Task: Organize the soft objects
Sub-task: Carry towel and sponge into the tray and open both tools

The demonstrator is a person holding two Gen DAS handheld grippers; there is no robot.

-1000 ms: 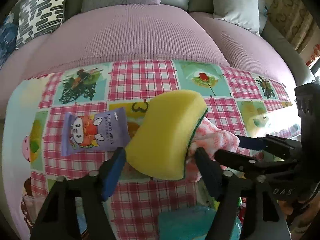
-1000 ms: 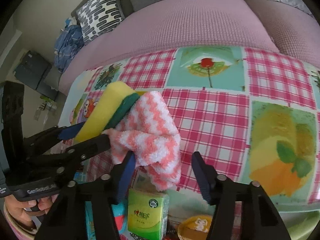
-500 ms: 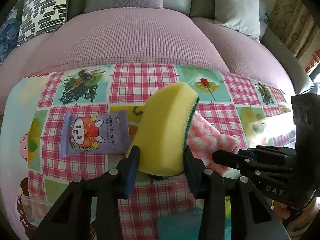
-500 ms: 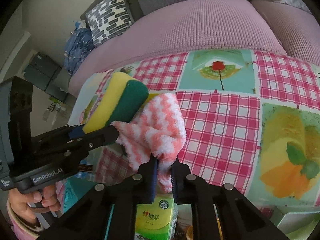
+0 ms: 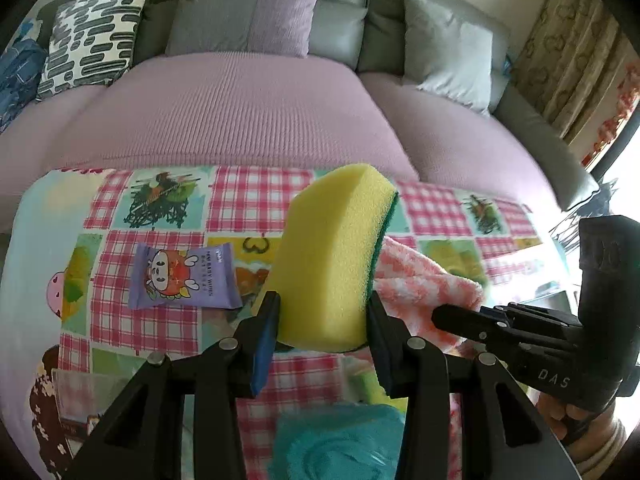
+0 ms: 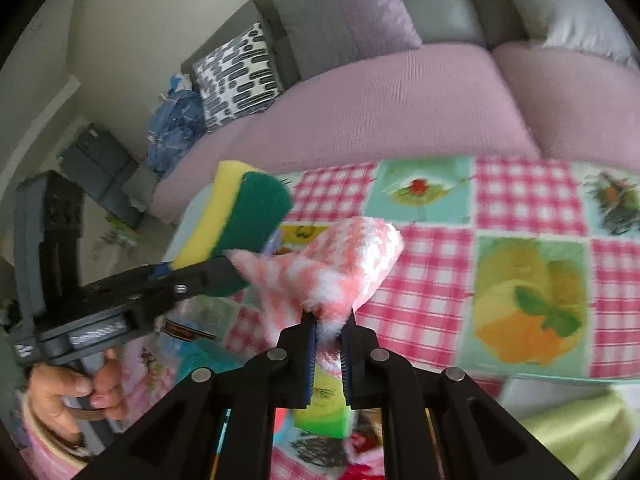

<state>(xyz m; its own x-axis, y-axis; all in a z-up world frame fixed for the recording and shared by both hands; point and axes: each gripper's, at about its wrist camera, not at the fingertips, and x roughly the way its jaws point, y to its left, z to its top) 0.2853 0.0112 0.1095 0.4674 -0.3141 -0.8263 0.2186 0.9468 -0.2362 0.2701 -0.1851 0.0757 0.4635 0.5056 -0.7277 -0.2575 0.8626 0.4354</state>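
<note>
Yellow foam with a green scouring face, the sponge [image 5: 336, 256] stands clamped between the 2 fingers of the left gripper [image 5: 322, 322], lifted above the checked tablecloth [image 5: 260, 196]. At its 3 o'clock, the pink-and-white cloth [image 6: 332, 268] bunches in the clenched right gripper [image 6: 329, 330]. A purple wipes packet [image 5: 184, 276] lies at the sponge's 9 o'clock on the cloth-covered table.
</note>
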